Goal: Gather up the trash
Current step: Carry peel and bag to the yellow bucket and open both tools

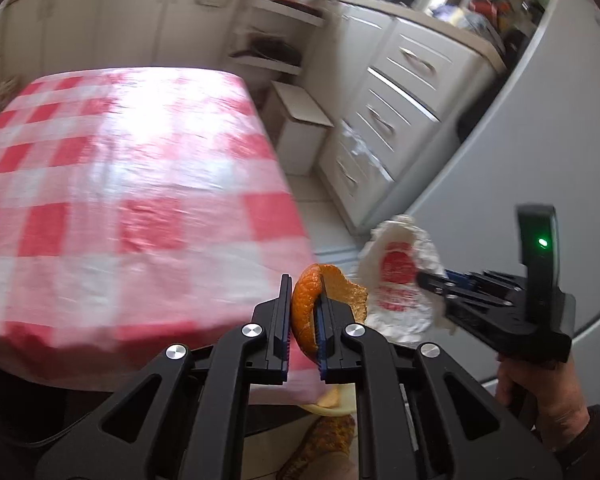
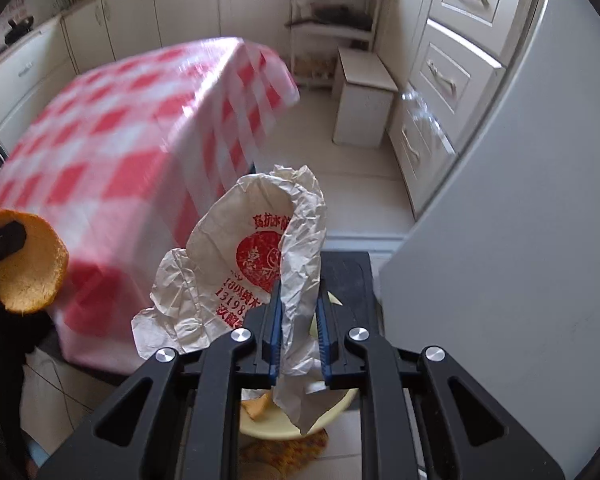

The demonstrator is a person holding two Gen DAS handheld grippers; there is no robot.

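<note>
My left gripper (image 1: 305, 294) is shut on a curled piece of orange peel (image 1: 340, 286), held just off the near corner of the table. The right wrist view shows that same orange peel (image 2: 28, 264) at the far left, with a left fingertip (image 2: 2, 240) across it. My right gripper (image 2: 298, 294) is shut on a crumpled white paper wrapper (image 2: 236, 248) with red print. From the left wrist view, the right gripper (image 1: 426, 278) and its paper wrapper (image 1: 396, 276) hang beside the peel. Below both grippers sits a yellow basin (image 2: 284, 424) with a scrap of peel in it.
A table under a red-and-white checked cloth (image 1: 120, 184) fills the left. On the right stand a white fridge (image 2: 500, 240) and white drawers (image 1: 404, 92). A small white box (image 2: 364, 108) stands on the tiled floor. A hand (image 1: 540, 392) holds the right gripper.
</note>
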